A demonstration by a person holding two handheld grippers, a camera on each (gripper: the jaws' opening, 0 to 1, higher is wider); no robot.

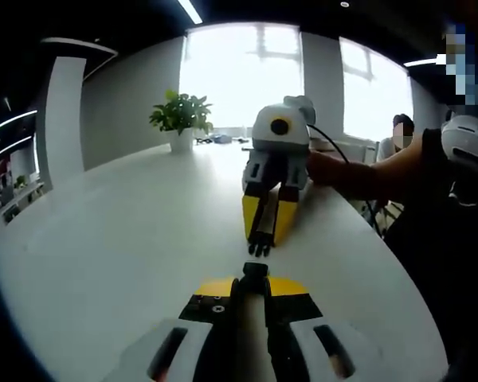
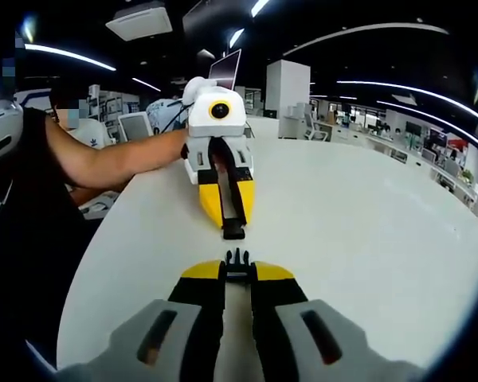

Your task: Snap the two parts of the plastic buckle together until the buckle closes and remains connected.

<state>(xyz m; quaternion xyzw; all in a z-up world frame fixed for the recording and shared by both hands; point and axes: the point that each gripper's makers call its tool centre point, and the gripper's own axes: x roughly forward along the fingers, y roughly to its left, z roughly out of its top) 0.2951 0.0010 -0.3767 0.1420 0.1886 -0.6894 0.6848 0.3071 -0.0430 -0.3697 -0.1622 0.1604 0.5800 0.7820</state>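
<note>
The buckle is in two black halves, held apart over the white table (image 1: 127,239). In the left gripper view my left gripper (image 1: 255,288) is shut on the socket half (image 1: 256,272), which sticks out past its yellow tips. Facing it, my right gripper (image 1: 262,235) is shut on the pronged half (image 1: 260,246). A short gap separates the two halves, which are roughly in line. In the right gripper view the pronged half (image 2: 237,259) juts from my right gripper (image 2: 237,274), and the socket half (image 2: 233,231) hangs from my left gripper (image 2: 233,221) opposite.
A potted plant (image 1: 181,119) stands at the table's far end by bright windows. A person's forearm (image 2: 119,163) reaches in behind the left gripper, and the person's dark-clothed body (image 1: 446,239) is close to the table edge. Desks and monitors (image 2: 135,123) lie beyond.
</note>
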